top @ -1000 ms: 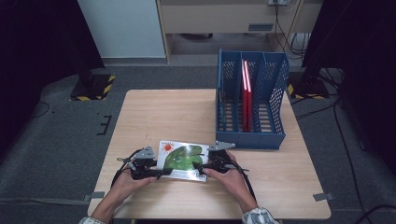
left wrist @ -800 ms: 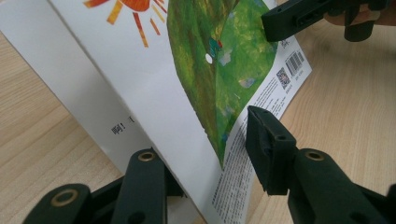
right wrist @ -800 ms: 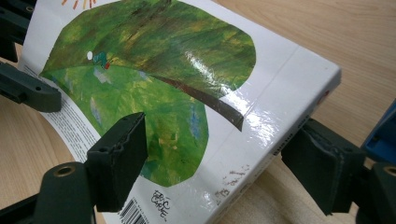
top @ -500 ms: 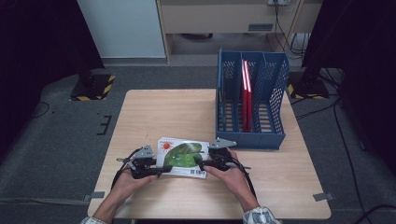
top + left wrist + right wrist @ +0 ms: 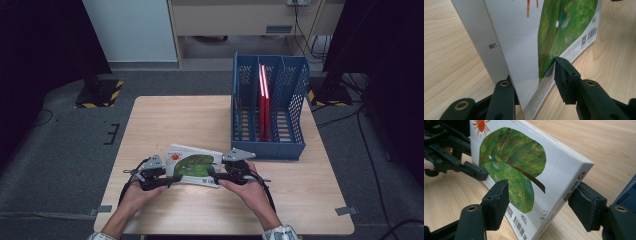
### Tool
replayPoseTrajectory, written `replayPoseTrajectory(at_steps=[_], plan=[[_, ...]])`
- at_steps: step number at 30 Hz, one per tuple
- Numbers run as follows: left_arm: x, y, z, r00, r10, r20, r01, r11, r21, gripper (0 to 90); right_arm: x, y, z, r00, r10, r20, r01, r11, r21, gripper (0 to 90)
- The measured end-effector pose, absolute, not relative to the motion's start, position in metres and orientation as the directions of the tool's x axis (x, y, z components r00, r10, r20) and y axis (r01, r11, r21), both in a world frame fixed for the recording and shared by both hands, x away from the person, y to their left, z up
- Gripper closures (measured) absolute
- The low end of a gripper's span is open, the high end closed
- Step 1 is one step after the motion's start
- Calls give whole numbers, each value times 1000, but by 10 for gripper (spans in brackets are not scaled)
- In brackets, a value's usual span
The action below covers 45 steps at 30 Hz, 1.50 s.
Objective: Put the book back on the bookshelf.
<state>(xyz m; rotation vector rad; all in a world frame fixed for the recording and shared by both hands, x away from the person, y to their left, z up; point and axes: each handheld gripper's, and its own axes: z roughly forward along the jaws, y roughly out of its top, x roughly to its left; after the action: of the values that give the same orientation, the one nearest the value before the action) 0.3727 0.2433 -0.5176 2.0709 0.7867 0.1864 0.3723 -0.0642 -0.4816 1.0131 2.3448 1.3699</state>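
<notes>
Clamping the book (image 5: 524,50) at the table's (image 5: 165,120) near edge, the left gripper (image 5: 152,176) is holding firm; right gripper (image 5: 541,205) jaws, just closing, are straddling the spine loosely, risking slippage.

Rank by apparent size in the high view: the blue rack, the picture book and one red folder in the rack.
1. blue rack
2. picture book
3. red folder, seen edge-on, so its true size is unsure.

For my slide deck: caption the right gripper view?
Right gripper straddles the picture book's spine end while left gripper clamps its far edge.
</notes>
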Motion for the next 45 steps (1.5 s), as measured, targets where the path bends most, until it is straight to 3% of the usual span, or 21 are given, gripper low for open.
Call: replayPoseTrajectory(at_steps=[20,30,45], plan=[[373,243,-520,764,637,-101,452,-418,788,578,370,-59,-471,-759,642,109,412,345,843,345],[371,248,-517,737,666,-115,471,-384,794,484,365,-58,-470,-781,618,90,392,373,841,344],[368,260,-510,707,693,-142,483,-327,812,468,365,-48,-467,-814,577,66,362,414,835,345]])
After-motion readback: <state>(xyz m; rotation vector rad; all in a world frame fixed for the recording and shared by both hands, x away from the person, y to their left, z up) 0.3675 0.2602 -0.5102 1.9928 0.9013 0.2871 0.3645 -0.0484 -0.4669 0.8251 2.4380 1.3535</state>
